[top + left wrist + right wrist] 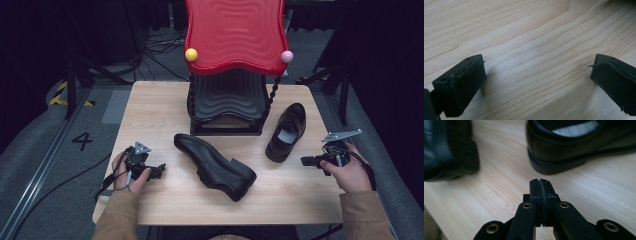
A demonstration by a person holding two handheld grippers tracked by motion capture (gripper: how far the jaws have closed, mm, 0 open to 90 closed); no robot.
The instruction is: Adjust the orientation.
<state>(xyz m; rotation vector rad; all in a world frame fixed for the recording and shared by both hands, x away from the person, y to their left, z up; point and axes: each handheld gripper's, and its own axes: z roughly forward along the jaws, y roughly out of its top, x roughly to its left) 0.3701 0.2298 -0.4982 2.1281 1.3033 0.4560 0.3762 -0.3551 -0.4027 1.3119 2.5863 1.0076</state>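
Observation:
Two black leather shoes are on the wooden table (150, 105). One shoe (215, 165) lies on its side at the centre. The other shoe (287, 131) stands upright at the right, with its grey insole showing. My left gripper (159, 171) rests low over the table's left front, jaws wide apart over bare wood (536, 50) with nothing between them. At the table's right edge, my right gripper (306, 160) is shut and empty, its tips (540, 182) pressed together and pointing toward the heel of the upright shoe (574, 147). The sideways shoe's sole (451, 152) is at that view's left.
A black shoe rack (227, 102) with a wavy red top (234, 35) stands at the table's back centre, with a yellow ball (191, 54) and a pink ball (286, 56) at its corners. Dark floor with cables surrounds the table.

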